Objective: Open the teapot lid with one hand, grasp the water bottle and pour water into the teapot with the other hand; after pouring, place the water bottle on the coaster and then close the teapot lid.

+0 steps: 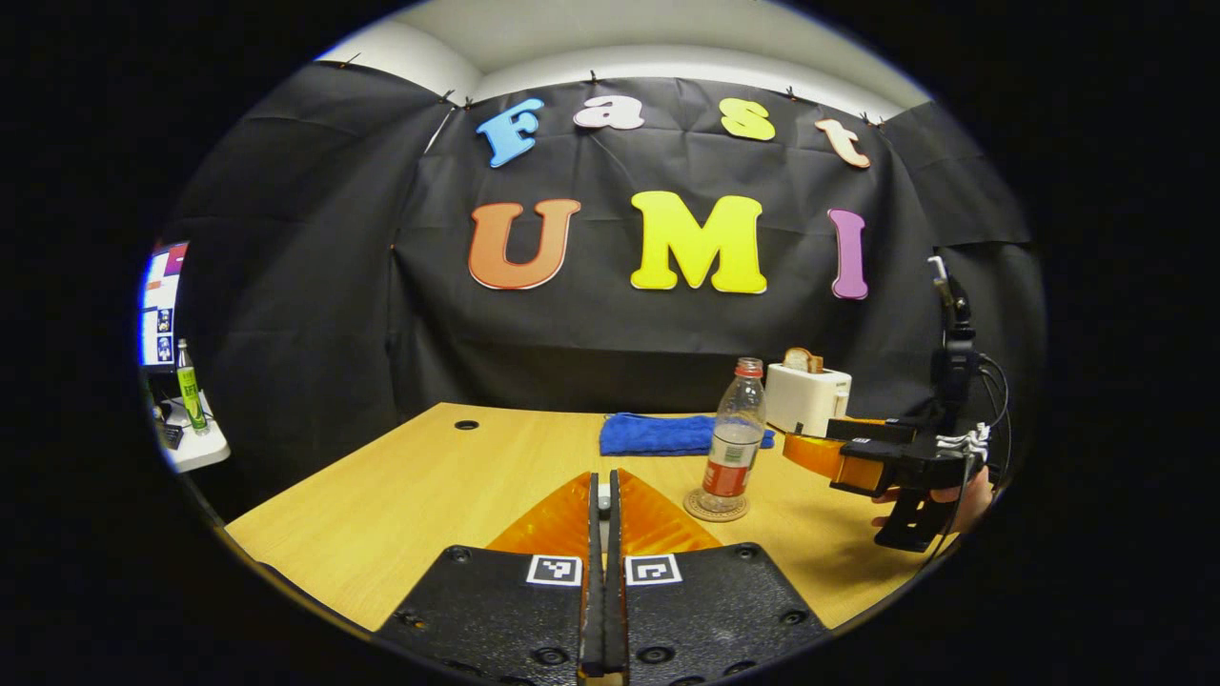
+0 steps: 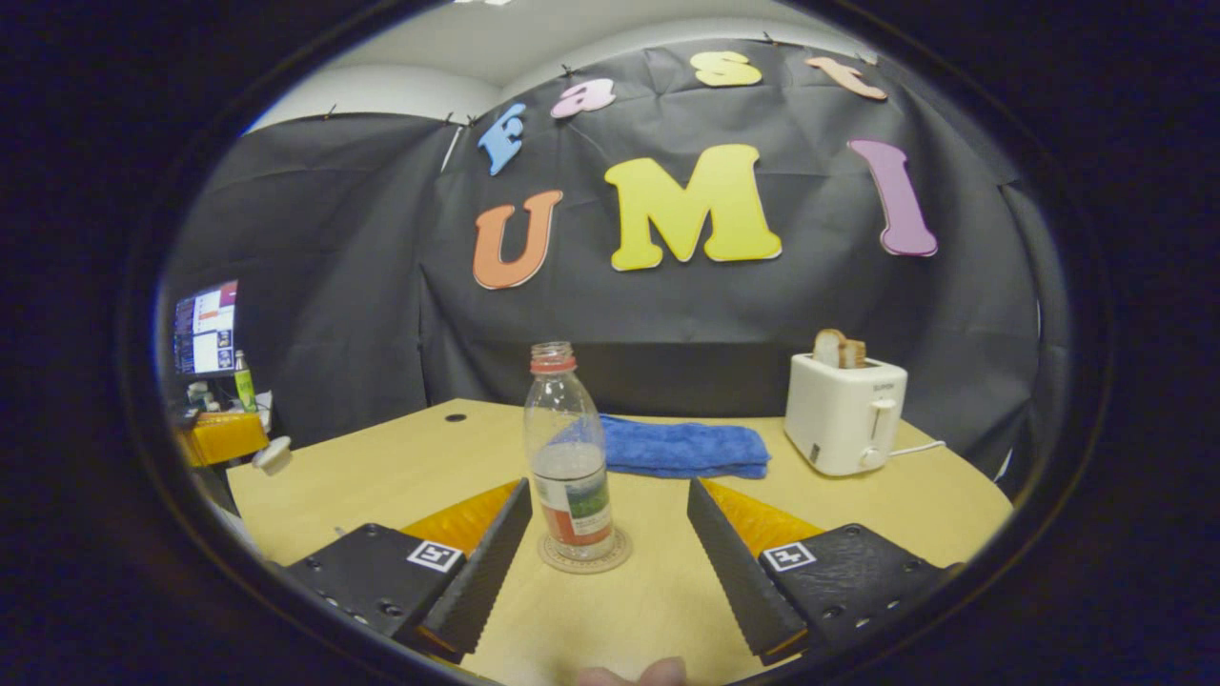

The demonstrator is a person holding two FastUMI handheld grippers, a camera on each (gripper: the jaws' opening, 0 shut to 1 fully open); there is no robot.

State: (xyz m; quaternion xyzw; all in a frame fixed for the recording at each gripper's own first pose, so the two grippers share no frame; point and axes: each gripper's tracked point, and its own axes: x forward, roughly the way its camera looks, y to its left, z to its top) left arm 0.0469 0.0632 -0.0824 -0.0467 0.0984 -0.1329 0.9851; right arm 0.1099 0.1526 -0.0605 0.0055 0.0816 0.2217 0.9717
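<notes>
A clear water bottle (image 1: 734,433) (image 2: 570,457) with a red cap, partly filled, stands upright on a round coaster (image 1: 715,508) (image 2: 583,554). My right gripper (image 2: 609,488) is open, its fingers on either side of the bottle and apart from it. In the left gripper view the right gripper (image 1: 810,453) hangs just right of the bottle, held by a hand (image 1: 953,500). My left gripper (image 1: 602,500) is shut, with a small pale piece between its fingertips. In the right gripper view it shows at the far left (image 2: 262,450) with a white lid-like piece (image 2: 274,454) at its tip.
A wooden table (image 1: 429,495) (image 2: 400,467) carries a folded blue cloth (image 1: 667,433) (image 2: 681,446) and a white toaster (image 1: 808,395) (image 2: 843,414) with bread in it at the back right. A side shelf at the left holds a green bottle (image 1: 191,386) below a monitor (image 2: 205,326).
</notes>
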